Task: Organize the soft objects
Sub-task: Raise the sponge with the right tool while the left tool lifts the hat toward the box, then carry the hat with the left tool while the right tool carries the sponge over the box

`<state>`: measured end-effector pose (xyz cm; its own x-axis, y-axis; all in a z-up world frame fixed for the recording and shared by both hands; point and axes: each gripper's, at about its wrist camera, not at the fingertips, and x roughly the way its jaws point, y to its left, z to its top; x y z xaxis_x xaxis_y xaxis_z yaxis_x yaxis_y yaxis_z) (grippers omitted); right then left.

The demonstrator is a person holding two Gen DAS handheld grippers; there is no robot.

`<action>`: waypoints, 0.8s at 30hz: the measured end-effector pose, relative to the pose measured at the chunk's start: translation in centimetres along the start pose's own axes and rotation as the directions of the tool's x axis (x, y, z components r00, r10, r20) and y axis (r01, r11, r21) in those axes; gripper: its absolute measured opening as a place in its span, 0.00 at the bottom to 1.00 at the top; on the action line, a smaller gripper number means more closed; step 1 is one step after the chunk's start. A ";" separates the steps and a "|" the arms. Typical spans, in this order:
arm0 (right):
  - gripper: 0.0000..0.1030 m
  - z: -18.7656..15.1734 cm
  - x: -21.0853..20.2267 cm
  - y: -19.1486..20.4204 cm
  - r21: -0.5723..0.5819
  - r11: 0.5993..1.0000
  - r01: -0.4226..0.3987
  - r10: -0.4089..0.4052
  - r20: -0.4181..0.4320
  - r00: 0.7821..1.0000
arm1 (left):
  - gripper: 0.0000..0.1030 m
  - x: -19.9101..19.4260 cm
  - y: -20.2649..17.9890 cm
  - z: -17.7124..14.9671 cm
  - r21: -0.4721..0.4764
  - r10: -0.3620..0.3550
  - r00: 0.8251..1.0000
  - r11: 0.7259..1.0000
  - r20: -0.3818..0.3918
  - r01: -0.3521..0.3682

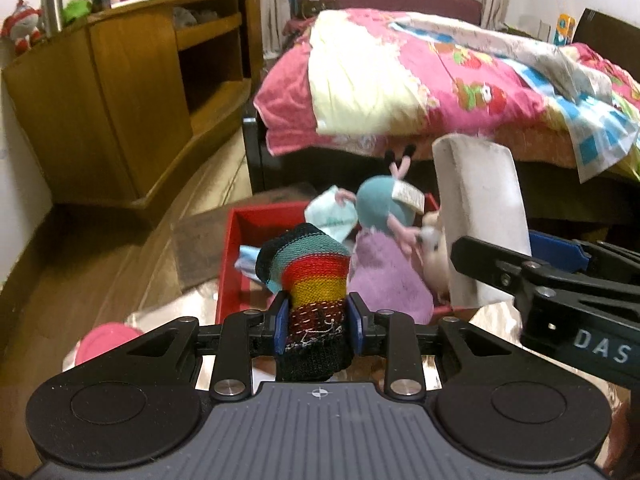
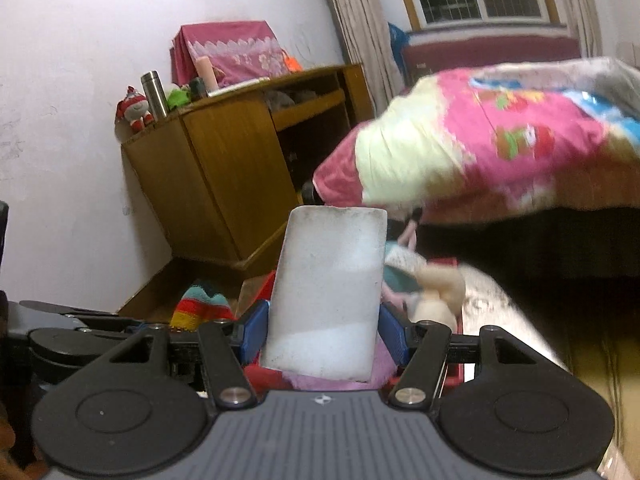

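My left gripper [image 1: 319,322] is shut on a striped knitted sock [image 1: 312,280], held just in front of a red box [image 1: 230,256]. The box holds a teal and lilac plush doll [image 1: 384,248], a cream plush toy [image 1: 434,256] and a pale cloth [image 1: 332,214]. My right gripper [image 2: 323,334] is shut on a white sponge block [image 2: 330,292], held upright over the box's right side. The sponge also shows in the left wrist view [image 1: 480,208], and the sock in the right wrist view [image 2: 202,306]. The right gripper's body [image 1: 560,280] reaches in from the right.
A bed with a pink patterned quilt [image 1: 440,76] stands behind the box. A wooden cabinet [image 1: 120,100] stands at the left, with a steel flask [image 1: 51,4] and plush toys [image 1: 24,24] on top. A pink soft thing [image 1: 104,342] lies low left. The floor is wooden.
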<state>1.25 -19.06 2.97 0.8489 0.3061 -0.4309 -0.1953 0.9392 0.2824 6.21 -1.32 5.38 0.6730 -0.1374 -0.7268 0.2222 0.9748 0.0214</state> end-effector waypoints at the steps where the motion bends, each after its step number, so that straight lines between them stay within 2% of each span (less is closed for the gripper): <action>1: 0.30 0.3 0.1 0.1 -0.009 1.000 0.005 -0.005 0.014 1.000 | 0.31 0.1 0.0 0.3 -0.002 0.002 1.000 1.000 0.007 -0.002; 7: 0.30 2.0 1.4 0.3 -0.035 0.999 0.013 -0.010 0.060 0.998 | 0.31 0.9 0.3 1.9 -0.026 0.024 0.999 0.999 0.042 -0.023; 13: 0.30 2.7 4.0 0.3 -0.053 0.998 0.017 -0.015 0.036 0.999 | 0.29 4.0 1.0 3.2 -0.055 0.057 0.998 0.997 0.024 -0.056; 15: 0.30 2.7 5.4 -0.1 -0.044 0.999 0.020 -0.019 0.011 1.000 | 0.29 5.7 1.2 2.8 -0.052 0.061 0.998 0.997 -0.026 -0.062; 17: 0.30 2.4 6.4 -0.8 -0.020 1.000 0.016 -0.017 -0.025 1.000 | 0.29 6.9 1.5 1.7 -0.049 0.034 0.995 0.998 -0.097 -0.039; 18: 0.30 2.2 6.8 -1.1 -0.006 1.000 0.012 -0.012 -0.044 0.999 | 0.33 7.4 1.5 0.8 -0.040 0.016 0.991 0.999 -0.135 -0.022; 20: 0.30 1.6 7.5 -1.7 0.014 1.000 0.012 -0.011 -0.077 0.997 | 0.38 8.5 1.2 -1.0 -0.023 0.003 0.977 1.000 -0.212 -0.008; 24: 0.30 0.7 7.7 -2.2 0.020 0.999 0.027 -0.024 -0.114 0.993 | 0.38 11.3 -0.1 -3.8 0.026 0.010 0.939 1.000 -0.342 -0.001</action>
<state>8.55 -18.92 -0.31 0.7917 0.2991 -0.5327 -0.1625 0.9436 0.2883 11.16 -2.26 -5.44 0.3929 -0.0587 -0.9177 0.2397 0.9700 0.0405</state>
